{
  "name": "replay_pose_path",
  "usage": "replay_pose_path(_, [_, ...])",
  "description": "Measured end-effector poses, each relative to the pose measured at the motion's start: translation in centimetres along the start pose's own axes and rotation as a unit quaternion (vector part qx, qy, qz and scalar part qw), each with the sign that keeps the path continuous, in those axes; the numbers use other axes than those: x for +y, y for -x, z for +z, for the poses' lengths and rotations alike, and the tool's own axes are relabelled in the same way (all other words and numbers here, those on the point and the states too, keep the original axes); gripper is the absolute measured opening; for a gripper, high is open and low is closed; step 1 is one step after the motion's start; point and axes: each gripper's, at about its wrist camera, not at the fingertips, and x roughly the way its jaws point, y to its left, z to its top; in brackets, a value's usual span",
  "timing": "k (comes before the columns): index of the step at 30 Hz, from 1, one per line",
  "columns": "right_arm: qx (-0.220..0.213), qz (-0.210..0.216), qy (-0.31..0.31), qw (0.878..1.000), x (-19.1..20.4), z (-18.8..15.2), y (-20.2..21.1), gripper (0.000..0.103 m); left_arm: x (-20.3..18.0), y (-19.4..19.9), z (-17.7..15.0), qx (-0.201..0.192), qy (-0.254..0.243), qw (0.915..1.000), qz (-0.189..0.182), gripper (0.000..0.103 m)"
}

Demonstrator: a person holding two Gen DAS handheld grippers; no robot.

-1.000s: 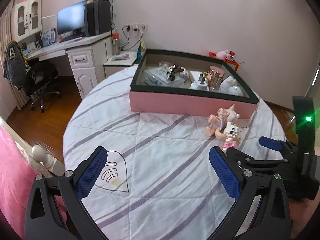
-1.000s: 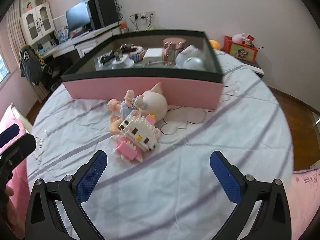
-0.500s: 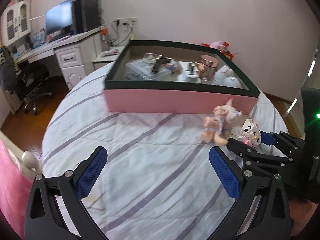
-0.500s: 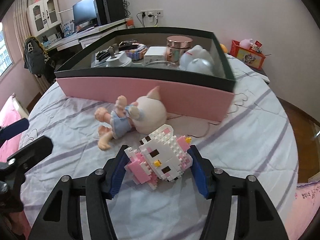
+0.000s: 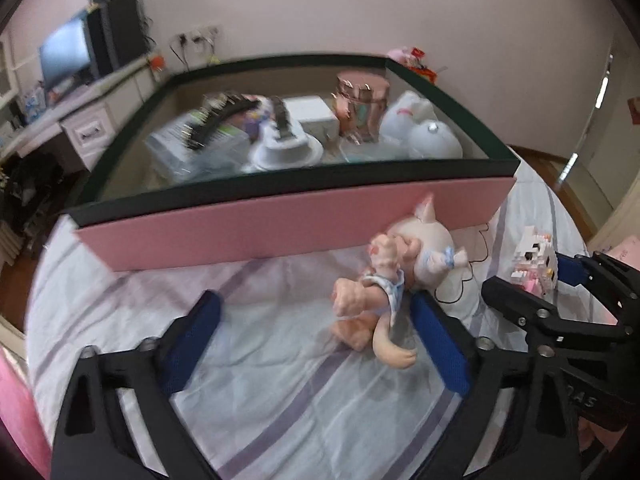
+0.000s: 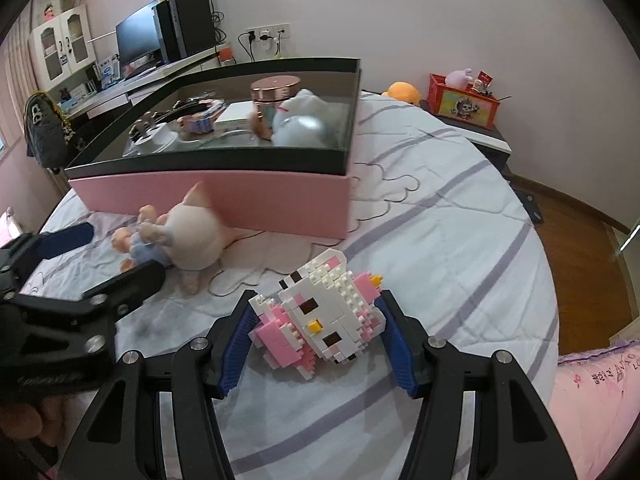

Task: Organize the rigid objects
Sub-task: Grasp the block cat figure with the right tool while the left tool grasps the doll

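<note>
My right gripper (image 6: 316, 344) is shut on a pink-and-white brick-built cat figure (image 6: 320, 316) and holds it above the striped bedspread; the figure also shows in the left wrist view (image 5: 536, 256). A cream cat doll (image 5: 400, 272) lies on the bed against the pink storage box (image 5: 280, 224). My left gripper (image 5: 316, 340) is open and empty, its right finger (image 5: 440, 344) close beside the doll. The doll shows in the right wrist view (image 6: 188, 236) too.
The box (image 6: 240, 196) has a dark green rim and holds a copper-lidded jar (image 5: 362, 100), a white plush (image 5: 416, 124), a white box and several small items. A desk with a monitor (image 6: 140, 40) stands behind. A red toy box (image 6: 464, 100) sits on a side table.
My right gripper has lifted the brick cat and carried it right, away from the doll. My left gripper has moved forward and right, up to the doll.
</note>
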Motion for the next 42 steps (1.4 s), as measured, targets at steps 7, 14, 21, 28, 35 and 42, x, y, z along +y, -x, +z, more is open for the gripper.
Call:
replay_pose_path(7, [-0.003, 0.003, -0.006, 1.000, -0.3, 0.2, 0.0, 0.060, -1.4, -0.1, 0.1, 0.000, -0.037, 0.9991, -0.022, 0.035])
replay_pose_path(14, [-0.002, 0.006, -0.016, 1.000, -0.8, 0.0, 0.6, 0.060, -0.3, 0.9, -0.4, -0.002, -0.004, 0.9981, -0.061, 0.033])
replay_pose_path(21, [-0.006, 0.012, -0.011, 1.000, 0.1, -0.1, 1.6, 0.061, 0.7, 2.8, -1.9, -0.009, 0.011, 0.9974, -0.071, 0.028])
replay_pose_path(28, [-0.012, 0.022, 0.000, 1.000, 1.7, 0.1, 2.5, 0.061, 2.1, 3.5, -2.5, -0.010, 0.025, 0.9967, -0.077, 0.026])
replay_pose_path(35, [-0.011, 0.020, 0.006, 1.000, 2.4, 0.1, 2.8, 0.061, 2.5, 4.0, -2.3, -0.021, 0.027, 0.9959, -0.084, 0.024])
replay_pose_path(42, [-0.007, 0.024, 0.008, 1.000, 2.5, 0.1, 2.8, 0.061, 3.5, 2.4, -1.8, -0.016, 0.059, 0.9962, -0.062, 0.056])
